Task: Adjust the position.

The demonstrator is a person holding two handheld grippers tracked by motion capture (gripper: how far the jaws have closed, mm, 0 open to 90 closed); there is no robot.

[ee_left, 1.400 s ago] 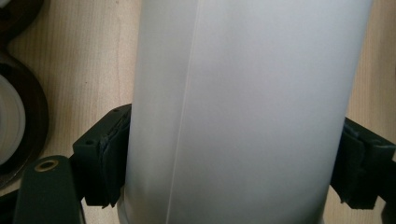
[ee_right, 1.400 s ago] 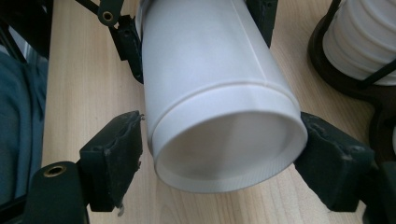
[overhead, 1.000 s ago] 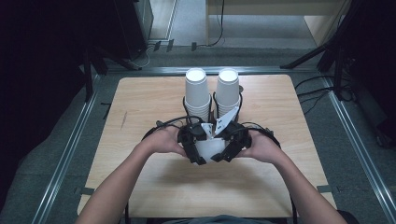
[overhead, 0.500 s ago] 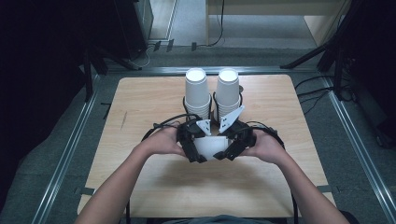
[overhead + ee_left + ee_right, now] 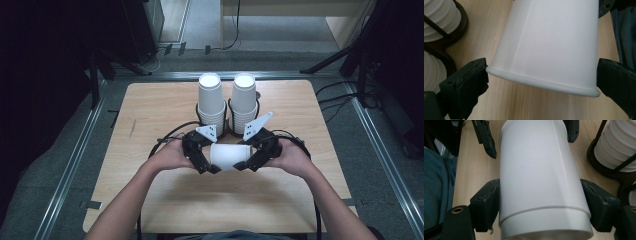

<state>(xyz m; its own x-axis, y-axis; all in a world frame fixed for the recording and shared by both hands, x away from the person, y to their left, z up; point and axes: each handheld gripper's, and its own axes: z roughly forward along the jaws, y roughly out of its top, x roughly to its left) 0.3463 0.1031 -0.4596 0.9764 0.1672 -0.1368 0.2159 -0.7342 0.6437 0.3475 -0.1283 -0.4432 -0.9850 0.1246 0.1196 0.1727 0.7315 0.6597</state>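
Both clamped on one sideways white cup [image 5: 229,156], left claw [image 5: 210,165] at its rolled rim, right claw [image 5: 242,165] at its base, cup stacks [image 5: 227,100] crowding twelve o'clock, bare surface [image 5: 210,200] toward six.

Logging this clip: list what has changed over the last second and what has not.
Little has changed. The right gripper tilted slightly, so its grey plate now stands higher. The white cup lies sideways between both grippers as before, the left gripper at its rim, the right clamped on its body. The two cup stacks behind have not moved.
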